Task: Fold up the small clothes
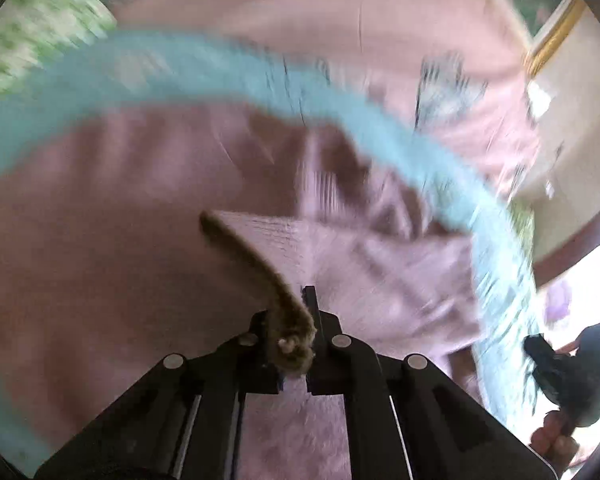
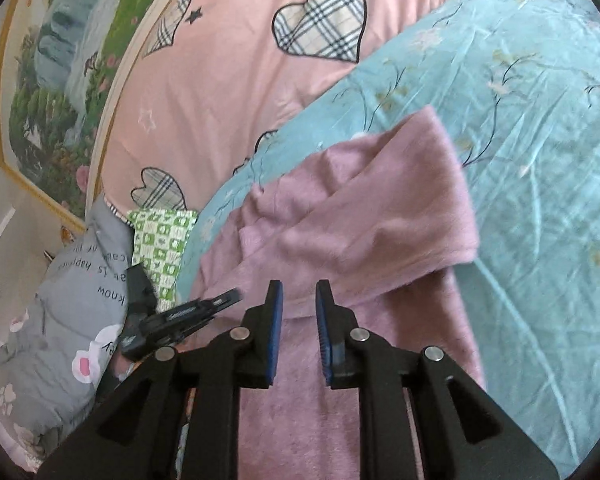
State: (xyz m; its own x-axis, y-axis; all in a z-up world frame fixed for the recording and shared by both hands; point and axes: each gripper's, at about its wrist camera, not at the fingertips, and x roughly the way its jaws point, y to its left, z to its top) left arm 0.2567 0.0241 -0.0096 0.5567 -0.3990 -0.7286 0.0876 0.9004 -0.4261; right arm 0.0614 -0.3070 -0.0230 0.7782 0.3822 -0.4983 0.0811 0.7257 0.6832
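One hem [image 1: 256, 256] pinched – left hand-held gripper [image 1: 296, 344]; right hand-held gripper [image 2: 298, 312] (parted) above garment [image 2: 339, 220].

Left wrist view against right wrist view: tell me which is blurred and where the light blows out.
Left wrist view: heavy motion blur smears the mauve garment and teal sheet; only the left gripper stays sharp; lower right corner is blown out white. Right wrist view: mostly sharp, evenly lit, fisheye bending at the edges; the right gripper is crisp.

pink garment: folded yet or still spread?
Partly folded. In the right wrist view the pink garment has one flap turned over itself on the blue sheet; the rest lies flat. The left gripper pinches its brown-trimmed edge.
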